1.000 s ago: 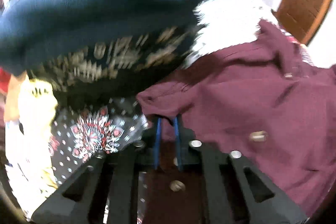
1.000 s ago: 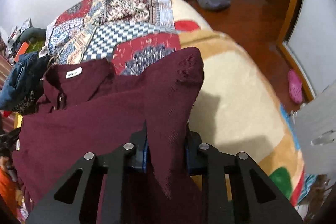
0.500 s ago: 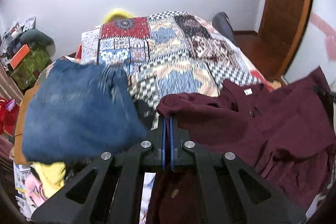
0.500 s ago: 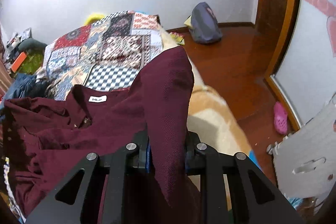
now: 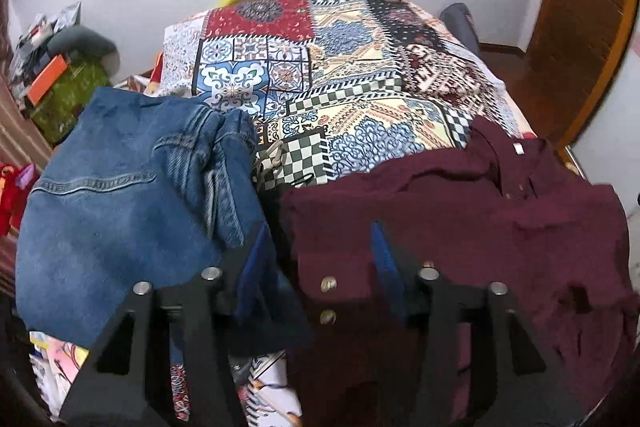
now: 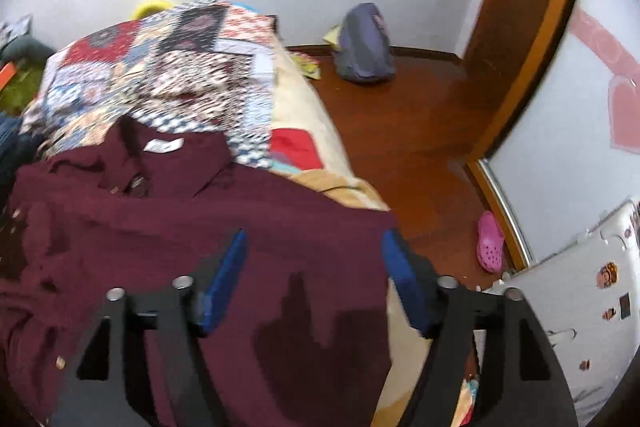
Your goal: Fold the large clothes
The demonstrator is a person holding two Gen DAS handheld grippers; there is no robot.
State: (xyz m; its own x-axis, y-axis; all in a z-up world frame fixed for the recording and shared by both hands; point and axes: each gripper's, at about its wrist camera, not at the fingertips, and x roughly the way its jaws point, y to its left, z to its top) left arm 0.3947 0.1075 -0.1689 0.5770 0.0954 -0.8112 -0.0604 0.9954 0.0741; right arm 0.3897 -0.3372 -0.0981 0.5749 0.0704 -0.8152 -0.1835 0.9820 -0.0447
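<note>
A maroon button shirt [image 5: 480, 211] lies spread on the bed, collar with white label away from me; it also shows in the right wrist view [image 6: 200, 227]. My left gripper [image 5: 318, 255] is open over the shirt's left edge near its buttons, holding nothing. My right gripper [image 6: 314, 267] is open over the shirt's right edge at the side of the bed, holding nothing. Blue pads [image 6: 224, 283] stand wide apart.
Folded blue jeans [image 5: 128, 195] lie left of the shirt on a pile of clothes. A patchwork quilt [image 5: 320, 67] covers the bed. A purple backpack [image 6: 364, 47] and a pink clog [image 6: 490, 241] are on the wooden floor to the right.
Both grippers were shut on the shirt's edges and lifted it; now both have opened and the shirt lies flat on the bed.
</note>
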